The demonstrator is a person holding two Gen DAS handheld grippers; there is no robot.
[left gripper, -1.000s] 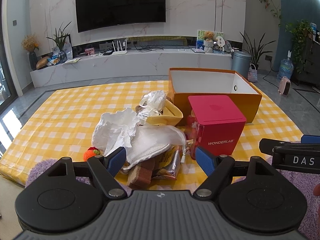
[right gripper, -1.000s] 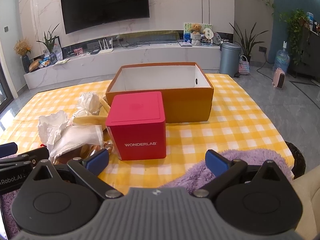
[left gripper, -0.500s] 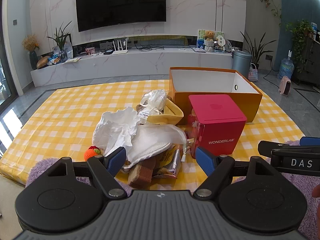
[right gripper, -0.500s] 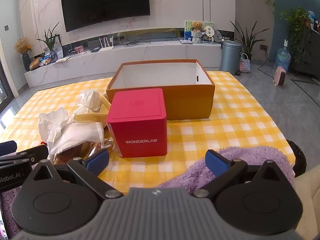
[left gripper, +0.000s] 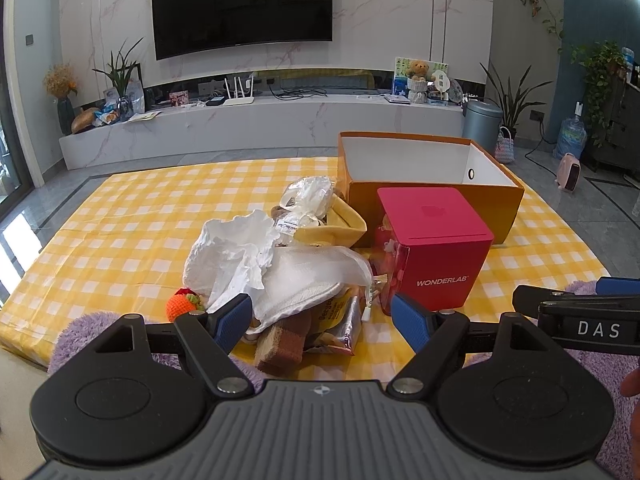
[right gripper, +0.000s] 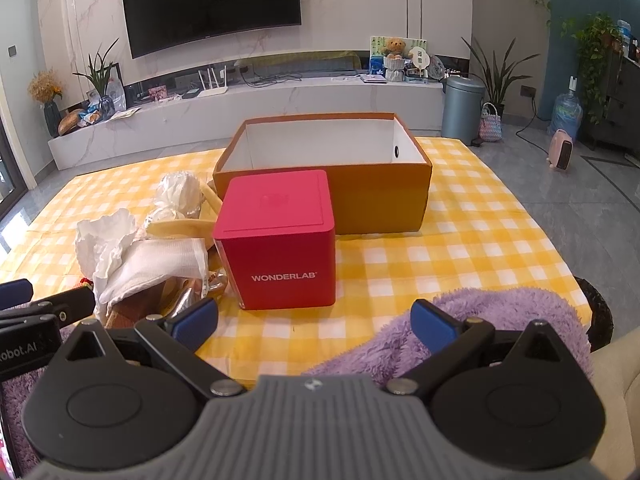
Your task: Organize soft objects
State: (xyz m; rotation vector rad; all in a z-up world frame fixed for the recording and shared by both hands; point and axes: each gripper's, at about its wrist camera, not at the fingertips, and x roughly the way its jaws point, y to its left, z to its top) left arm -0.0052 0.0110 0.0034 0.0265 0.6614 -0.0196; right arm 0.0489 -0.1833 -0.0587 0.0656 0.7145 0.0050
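Observation:
A pile of soft things lies on the yellow checked cloth (left gripper: pixel 120 216): crumpled white tissue (left gripper: pixel 232 248), a white mesh pouch (left gripper: pixel 312 276), a clear bag (left gripper: pixel 308 196), a yellow fabric piece (left gripper: pixel 340 228), a brown sponge block (left gripper: pixel 280 344), a foil packet (left gripper: pixel 340 320) and a small orange knitted toy (left gripper: pixel 182 304). The orange open box (left gripper: pixel 432 196) stands behind a red WONDERLAB cube (left gripper: pixel 436 252). My left gripper (left gripper: pixel 322 322) is open just before the pile. My right gripper (right gripper: pixel 316 326) is open before the red cube (right gripper: pixel 280 240), beside a purple fluffy cloth (right gripper: pixel 480 320).
The orange box (right gripper: pixel 332 184) is empty inside. The purple fluffy cloth (left gripper: pixel 80 336) also lies along the near table edge. Beyond the table are a white TV bench (left gripper: pixel 260 120), a grey bin (left gripper: pixel 482 120) and plants.
Both grippers have moved slightly forward toward the table; the pile and red cube appear a little closer. Nothing was taken hold of.

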